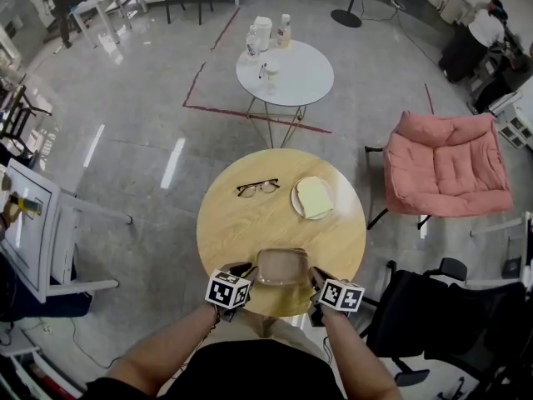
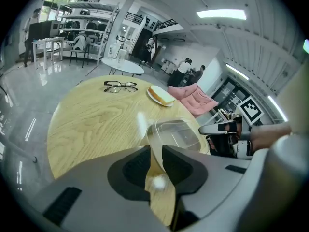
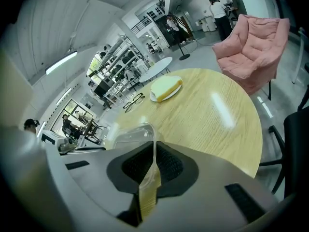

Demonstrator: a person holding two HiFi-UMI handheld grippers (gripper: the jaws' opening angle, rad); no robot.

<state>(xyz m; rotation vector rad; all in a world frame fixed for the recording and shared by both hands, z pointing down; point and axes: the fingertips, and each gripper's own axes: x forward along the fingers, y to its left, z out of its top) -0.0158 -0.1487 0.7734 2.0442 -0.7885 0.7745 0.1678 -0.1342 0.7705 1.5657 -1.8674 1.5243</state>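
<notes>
Presently I read left gripper (image 1: 245, 272) and right gripper (image 1: 316, 278) fingers clamped on opposite rims of the clear container (image 1: 281, 267), long axis running between them, at the surface's (image 1: 250, 223) near edge.

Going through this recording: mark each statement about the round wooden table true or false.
1. The left gripper and the right gripper each clamp the rim of the clear container. True.
2. The glasses lie inside the container. False: they lie on the bare table, apart from it.
3. The plate holds a slice of bread. True.
4. The pink armchair stands at the person's left. False: it stands to the right of the table.
</notes>
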